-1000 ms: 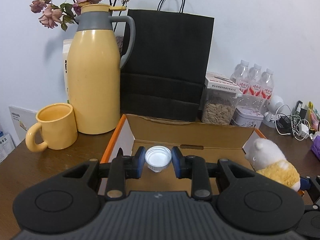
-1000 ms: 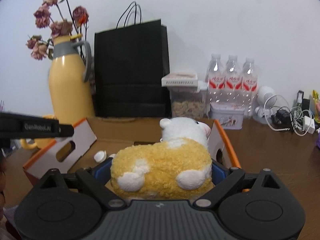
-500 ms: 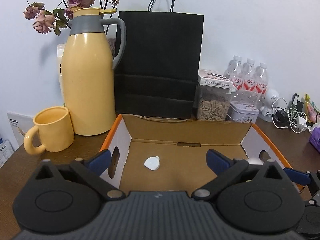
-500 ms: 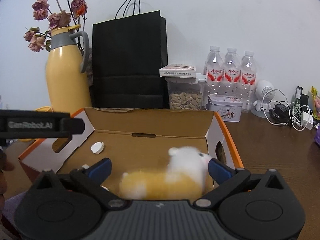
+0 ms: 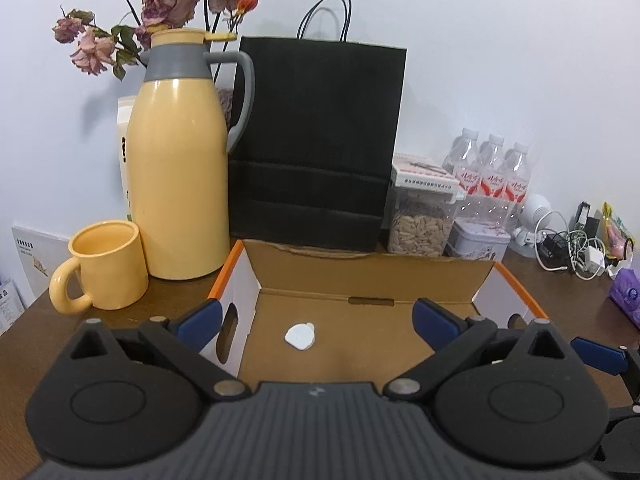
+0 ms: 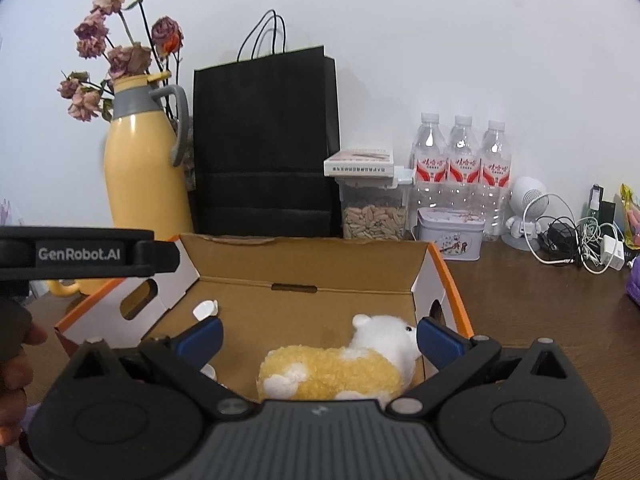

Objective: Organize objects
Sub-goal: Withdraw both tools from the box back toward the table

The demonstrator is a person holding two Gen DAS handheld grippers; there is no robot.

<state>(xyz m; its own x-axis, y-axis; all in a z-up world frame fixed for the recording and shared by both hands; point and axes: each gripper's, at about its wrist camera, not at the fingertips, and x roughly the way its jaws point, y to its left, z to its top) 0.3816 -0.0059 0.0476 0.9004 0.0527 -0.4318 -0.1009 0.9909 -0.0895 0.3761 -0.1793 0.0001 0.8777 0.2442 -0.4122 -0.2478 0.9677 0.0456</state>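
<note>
Even, soft indoor light is cast across both views; straight edges are bowed by fisheye distortion, corners are darkened, and focus is held sharp.

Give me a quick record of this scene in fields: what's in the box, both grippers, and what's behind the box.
box: open cardboard, orange edges, on brown table
in box: plush toy lying at right; small white cup tipped over at left
left gripper: open, empty, above the box
right gripper: open, not gripping the toy
behind box: yellow jug, black bag, seed jar, tin, three bottles
beside jug: yellow mug
</note>
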